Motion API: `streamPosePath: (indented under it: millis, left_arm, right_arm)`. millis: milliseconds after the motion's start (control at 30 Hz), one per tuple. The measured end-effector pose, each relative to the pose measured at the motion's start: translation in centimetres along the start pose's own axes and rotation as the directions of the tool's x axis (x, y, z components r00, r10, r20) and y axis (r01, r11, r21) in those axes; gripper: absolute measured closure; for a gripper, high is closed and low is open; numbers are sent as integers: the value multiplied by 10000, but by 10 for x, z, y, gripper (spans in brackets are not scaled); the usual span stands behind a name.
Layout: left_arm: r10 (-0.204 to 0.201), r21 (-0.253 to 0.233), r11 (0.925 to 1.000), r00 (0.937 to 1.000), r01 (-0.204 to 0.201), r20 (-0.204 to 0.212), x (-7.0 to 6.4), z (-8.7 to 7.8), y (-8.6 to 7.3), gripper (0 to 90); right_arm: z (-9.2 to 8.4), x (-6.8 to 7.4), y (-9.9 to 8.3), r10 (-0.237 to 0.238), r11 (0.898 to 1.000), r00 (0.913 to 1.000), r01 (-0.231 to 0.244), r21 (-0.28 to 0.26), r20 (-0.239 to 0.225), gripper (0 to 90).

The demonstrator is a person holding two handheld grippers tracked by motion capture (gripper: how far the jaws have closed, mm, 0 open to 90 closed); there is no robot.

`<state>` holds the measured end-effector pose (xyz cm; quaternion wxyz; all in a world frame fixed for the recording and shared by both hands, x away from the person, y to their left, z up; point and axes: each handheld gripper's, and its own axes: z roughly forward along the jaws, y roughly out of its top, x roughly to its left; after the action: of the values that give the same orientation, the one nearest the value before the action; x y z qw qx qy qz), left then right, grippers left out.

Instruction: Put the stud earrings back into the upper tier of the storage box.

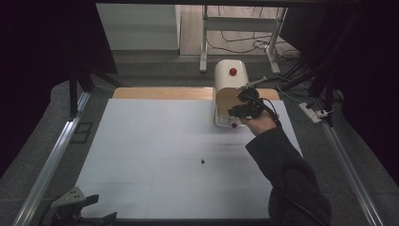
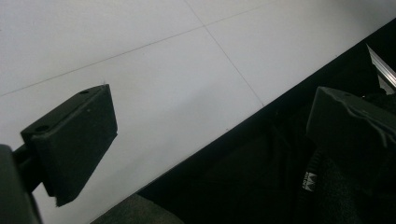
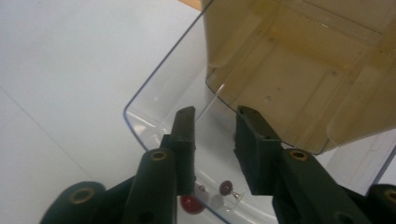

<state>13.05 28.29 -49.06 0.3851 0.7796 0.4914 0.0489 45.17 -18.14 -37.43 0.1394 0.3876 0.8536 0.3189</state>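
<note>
A white table (image 1: pixel 155 141) with a wooden strip (image 1: pixel 162 92) along its far edge is seen under dim light. Grey carpeted floor (image 1: pixel 155 70) is laid beyond it. Past the right claw (image 1: pixel 241 111), a metal desk frame (image 1: pixel 240 28) is set on a paler floor, with loose cables (image 1: pixel 240 44) beneath. A power strip (image 1: pixel 314 113) is placed to the claw's right. Dark curtains (image 1: pixel 47 56) are hung at both sides, and aluminium rails (image 1: pixel 51 160) are run along the table.
</note>
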Motion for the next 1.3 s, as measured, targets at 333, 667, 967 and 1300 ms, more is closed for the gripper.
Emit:
streamPosePath:
  millis: [333, 667, 967, 1300]
  left_arm:
    - [13, 22, 10000, 10000, -13, -14, 0, 0, 0, 21]
    - [18, 43, 10000, 10000, -18, -24, 0, 0, 0, 21]
    - [16, 61, 10000, 10000, -16, -33, 0, 1, 0, 21]
    - [7, 55, 10000, 10000, -7, -23, 0, 1, 0, 21]
  right_arm:
    - [-16, 14, 1, -254, 9996, 9987, 247, -155, -436, 510]
    - [-25, 25, -9, -496, 9984, 9972, 479, -313, -563, 332]
    - [-28, 36, -21, -681, 9974, 9942, 660, -273, -830, 239]
    - [-21, 47, -37, -798, 9968, 9903, 799, -40, -1138, 136]
